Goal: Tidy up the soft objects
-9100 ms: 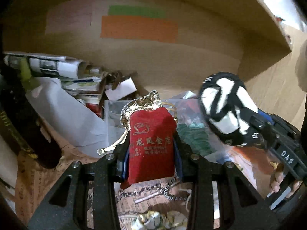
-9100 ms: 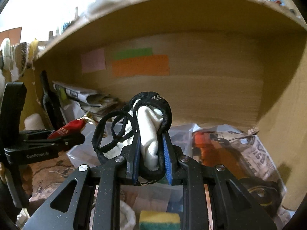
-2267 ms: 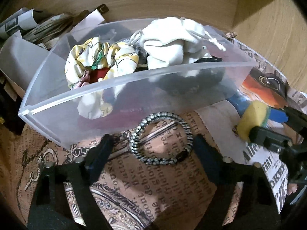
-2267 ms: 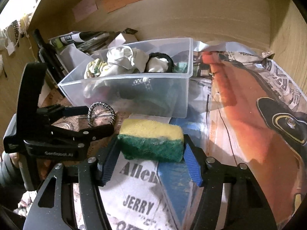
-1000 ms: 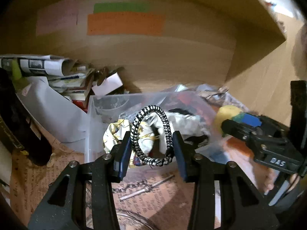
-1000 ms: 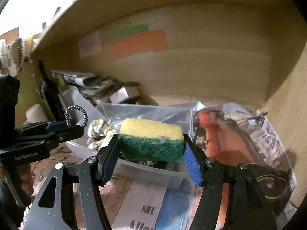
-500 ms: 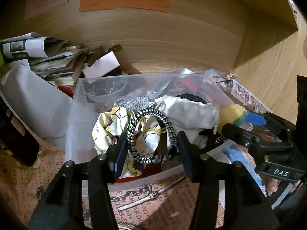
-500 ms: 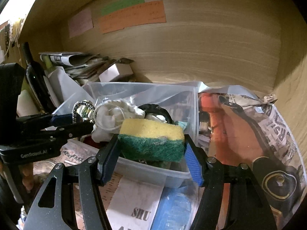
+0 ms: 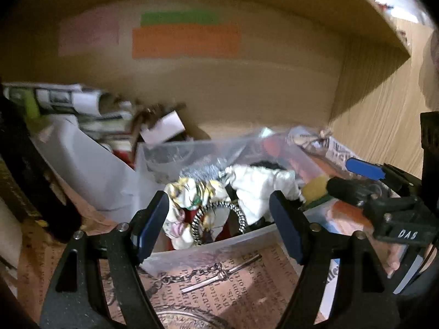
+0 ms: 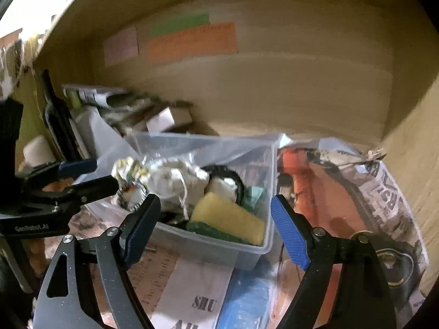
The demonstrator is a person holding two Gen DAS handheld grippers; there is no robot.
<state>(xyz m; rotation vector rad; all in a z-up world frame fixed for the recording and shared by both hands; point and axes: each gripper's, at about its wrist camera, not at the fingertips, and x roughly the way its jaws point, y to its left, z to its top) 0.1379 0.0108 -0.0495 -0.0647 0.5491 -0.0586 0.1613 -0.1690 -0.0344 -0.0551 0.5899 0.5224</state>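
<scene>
Left claw (image 9: 219, 224): spread wide, blue pads well apart, holding nothing and touching nothing. It hangs just before the near wall of the bin (image 9: 208, 249).

Right claw (image 10: 216, 224): spread wide, empty, both pads clear of the bin's near wall. In the left wrist view its tips reach in from the right beside the sponge (image 9: 314, 187); contact cannot be told there.

Table (image 9: 241, 277): covered with printed paper showing a chain-and-key drawing under the left claw; under the right claw, newsprint (image 10: 197, 296) with bold lettering.

Bin, clear plastic, resting on the paper, holds all the soft things:
- Cord ring (image 9: 219, 216), black-and-white braid, near the front wall, lying against the floral cloth and a red item beneath it.
- Floral cloth (image 9: 192, 194), yellow-and-white, bunched, left side of the bin.
- White pouch (image 9: 260, 183), drawstring, crumpled, at the centre.
- Sponge (image 10: 227, 218), yellow over green, tilted in the front right corner, resting against the front wall.
- Black band (image 10: 227, 175), round a white bundle, behind the sponge.

Further right: crumpled orange-and-black newspaper (image 10: 343, 192) beside the bin.

Further left: rolled papers (image 9: 68, 98) and a dark bottle (image 10: 57, 115) against the shelf wall.

Back wall: pink, green and orange notes (image 9: 186, 41).
</scene>
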